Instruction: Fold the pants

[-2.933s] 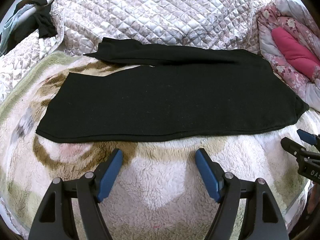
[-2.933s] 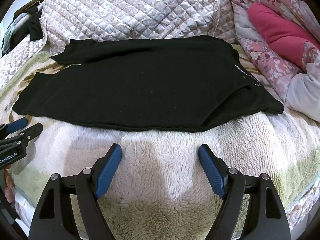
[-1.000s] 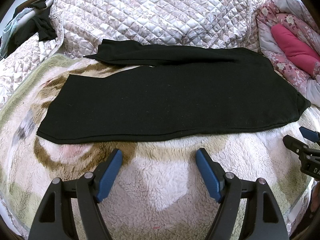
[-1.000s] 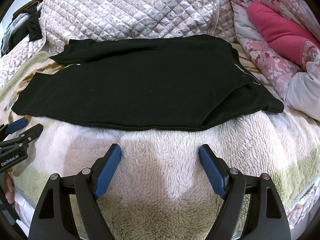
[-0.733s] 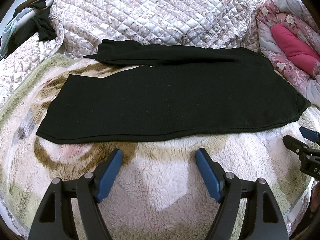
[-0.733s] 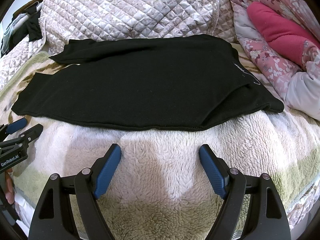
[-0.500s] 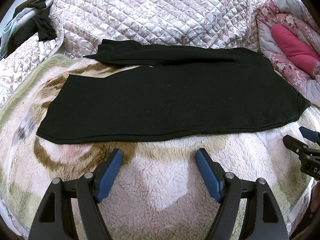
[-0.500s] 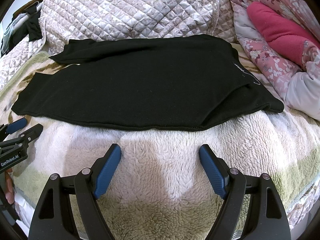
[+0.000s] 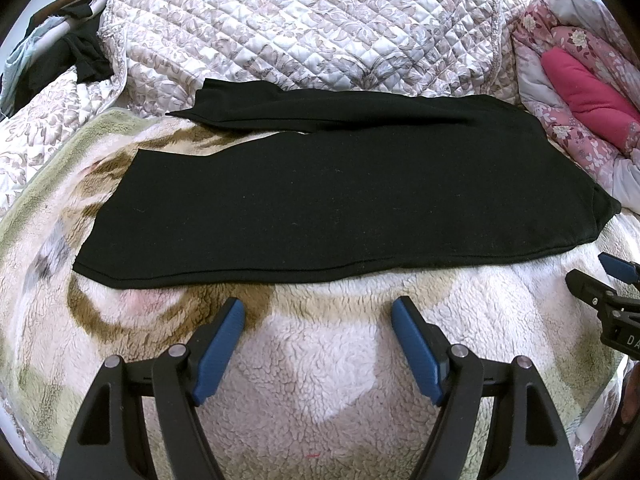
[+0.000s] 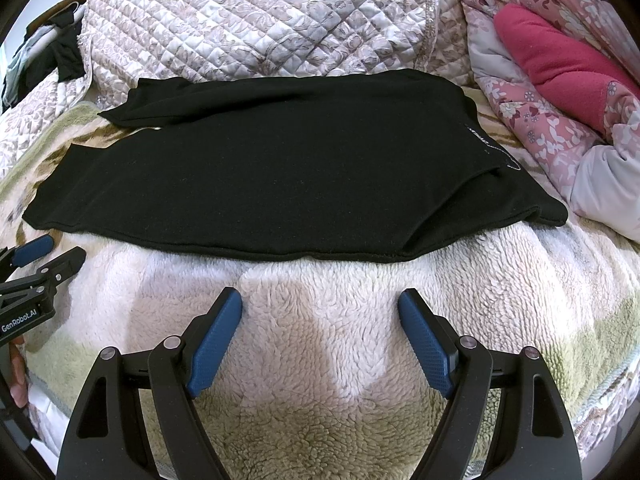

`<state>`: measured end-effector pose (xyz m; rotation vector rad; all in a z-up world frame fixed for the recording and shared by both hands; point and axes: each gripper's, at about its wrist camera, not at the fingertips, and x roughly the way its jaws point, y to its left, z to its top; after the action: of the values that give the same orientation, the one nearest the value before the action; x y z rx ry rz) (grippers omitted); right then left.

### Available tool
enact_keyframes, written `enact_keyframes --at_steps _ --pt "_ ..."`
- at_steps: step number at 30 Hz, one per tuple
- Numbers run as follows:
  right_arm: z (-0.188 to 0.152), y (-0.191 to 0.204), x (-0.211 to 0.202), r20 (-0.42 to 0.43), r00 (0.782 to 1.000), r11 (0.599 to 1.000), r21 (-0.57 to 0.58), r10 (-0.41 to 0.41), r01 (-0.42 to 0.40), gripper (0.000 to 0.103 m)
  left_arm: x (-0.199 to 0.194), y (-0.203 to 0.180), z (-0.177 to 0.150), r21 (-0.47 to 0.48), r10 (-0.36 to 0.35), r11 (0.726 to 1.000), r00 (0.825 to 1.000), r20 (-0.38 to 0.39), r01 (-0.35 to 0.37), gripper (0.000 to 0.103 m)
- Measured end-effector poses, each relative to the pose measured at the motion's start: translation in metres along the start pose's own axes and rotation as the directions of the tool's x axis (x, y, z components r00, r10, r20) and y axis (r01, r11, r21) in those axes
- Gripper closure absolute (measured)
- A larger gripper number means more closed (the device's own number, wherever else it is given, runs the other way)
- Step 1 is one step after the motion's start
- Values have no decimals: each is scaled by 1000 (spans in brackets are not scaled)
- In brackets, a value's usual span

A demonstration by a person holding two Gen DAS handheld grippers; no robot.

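Observation:
Black pants lie flat across a fleecy blanket, legs to the left, waist to the right, the two legs splayed apart at the far left. In the right wrist view the pants show a white mark near the waist. My left gripper hovers open over bare blanket just short of the near hem. My right gripper is open too, empty, a little short of the near edge. Each gripper shows at the other view's edge: the right gripper and the left gripper.
A quilted beige coverlet rises behind the pants. A floral pink duvet with a magenta roll is bunched at the right. Dark clothes hang at the far left. A person's fingers show at the left edge.

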<state>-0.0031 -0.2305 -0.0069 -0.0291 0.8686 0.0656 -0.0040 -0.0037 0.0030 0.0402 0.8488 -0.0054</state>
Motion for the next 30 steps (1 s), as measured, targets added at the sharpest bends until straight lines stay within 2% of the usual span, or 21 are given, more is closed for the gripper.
enact_keyframes --at_steps 30 --pt "0 0 1 -2 1000 1000 11 7 -7 22 0 0 -1 0 0 1000 1000 1 0 24"
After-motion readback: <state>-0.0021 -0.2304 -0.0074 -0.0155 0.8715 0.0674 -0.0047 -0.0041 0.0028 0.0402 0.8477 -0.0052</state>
